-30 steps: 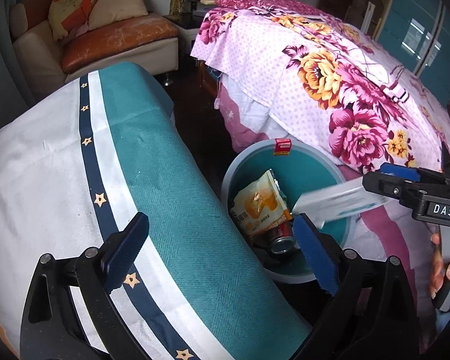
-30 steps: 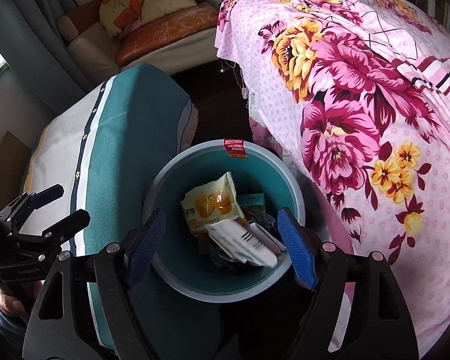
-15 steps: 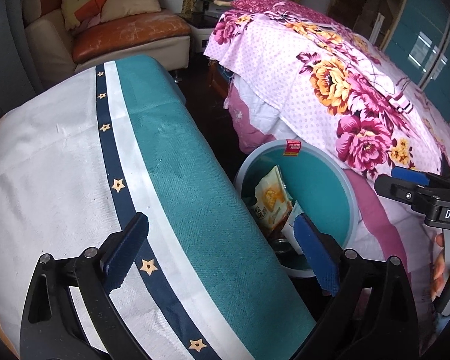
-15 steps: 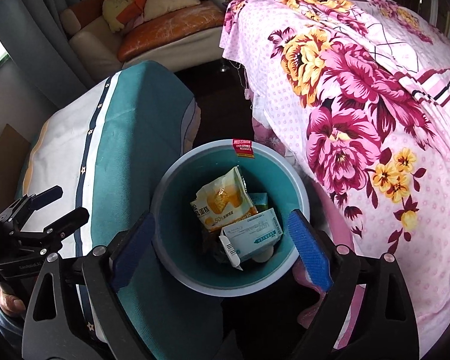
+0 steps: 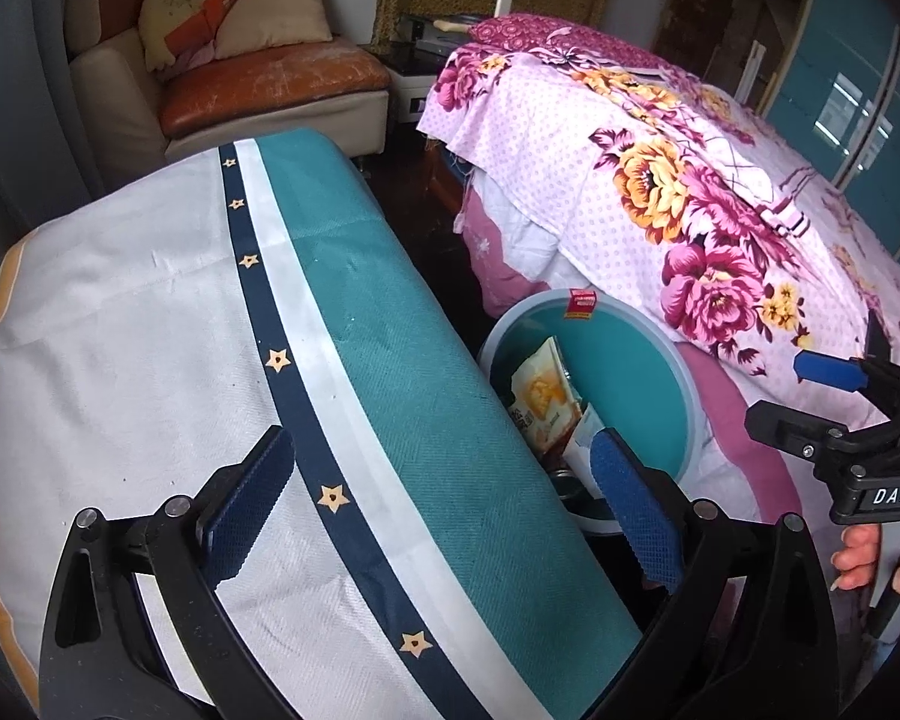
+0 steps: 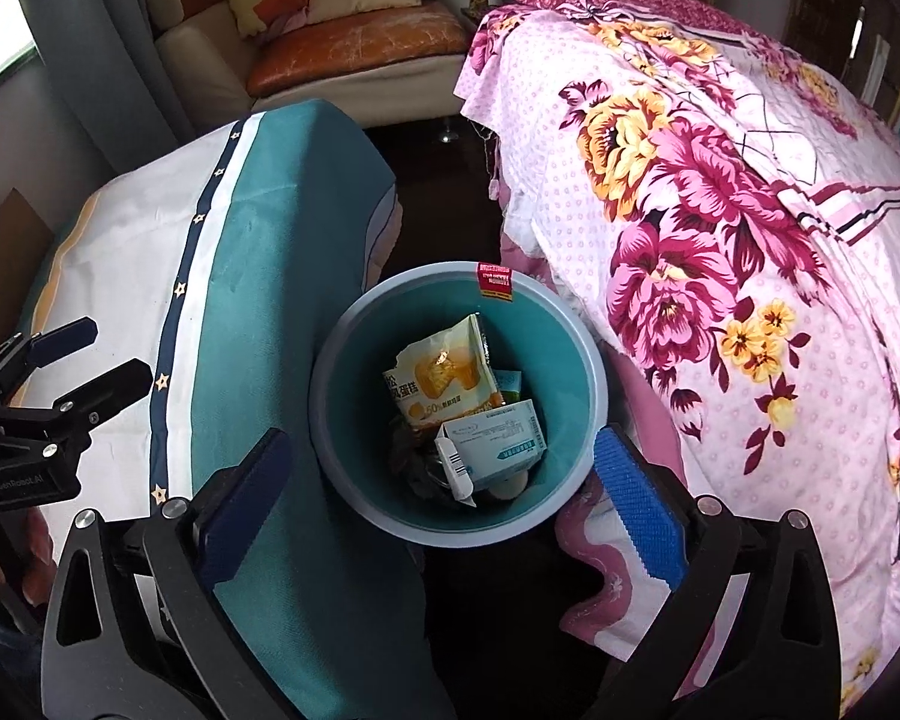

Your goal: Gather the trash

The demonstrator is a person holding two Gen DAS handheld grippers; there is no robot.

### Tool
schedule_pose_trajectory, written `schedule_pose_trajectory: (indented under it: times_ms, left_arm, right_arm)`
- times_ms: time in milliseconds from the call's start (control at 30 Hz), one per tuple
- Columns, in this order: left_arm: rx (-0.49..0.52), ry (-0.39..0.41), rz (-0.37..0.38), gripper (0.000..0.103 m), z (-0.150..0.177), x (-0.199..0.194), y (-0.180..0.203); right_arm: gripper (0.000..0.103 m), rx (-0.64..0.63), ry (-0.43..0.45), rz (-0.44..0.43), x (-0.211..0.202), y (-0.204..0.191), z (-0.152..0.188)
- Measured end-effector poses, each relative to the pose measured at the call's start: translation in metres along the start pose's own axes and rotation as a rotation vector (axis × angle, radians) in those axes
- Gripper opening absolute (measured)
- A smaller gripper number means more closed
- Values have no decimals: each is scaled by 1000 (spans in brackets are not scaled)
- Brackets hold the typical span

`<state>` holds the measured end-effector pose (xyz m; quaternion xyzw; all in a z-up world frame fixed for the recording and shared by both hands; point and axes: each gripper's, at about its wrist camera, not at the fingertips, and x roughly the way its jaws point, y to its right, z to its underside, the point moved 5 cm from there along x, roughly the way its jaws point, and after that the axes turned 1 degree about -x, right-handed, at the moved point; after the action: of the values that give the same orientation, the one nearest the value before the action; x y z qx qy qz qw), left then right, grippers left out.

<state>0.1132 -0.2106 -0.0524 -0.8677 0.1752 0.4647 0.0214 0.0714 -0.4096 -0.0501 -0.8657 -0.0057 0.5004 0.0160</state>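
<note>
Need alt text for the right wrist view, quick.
The open right gripper hangs empty above a teal trash bin holding a yellow snack bag and a white carton, between a teal-striped cover and a floral bedspread.

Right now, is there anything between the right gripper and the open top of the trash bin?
Nothing visible. The right gripper is open and empty above the trash bin, whose mouth is uncovered. A white box and a yellow snack bag lie inside.
</note>
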Motion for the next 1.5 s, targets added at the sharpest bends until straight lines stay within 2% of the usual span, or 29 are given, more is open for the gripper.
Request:
schedule_pose_trajectory:
  times_ms: [267, 733, 1000, 1500]
  left_arm:
    - [-22, -12, -29, 99, 12, -13, -6]
    - [-17, 24, -38, 99, 38, -42, 1]
    - [-20, 33, -46, 99, 44, -48, 0]
    - [-29, 41, -61, 99, 48, -44, -7]
  right_arm:
    - [96, -3, 24, 53, -20, -6, 21]
    - [96, -31, 31, 74, -41, -25, 64]
    - [96, -40, 43, 91, -43, -31, 70]
    - [96, -24, 27, 70, -31, -36, 65]
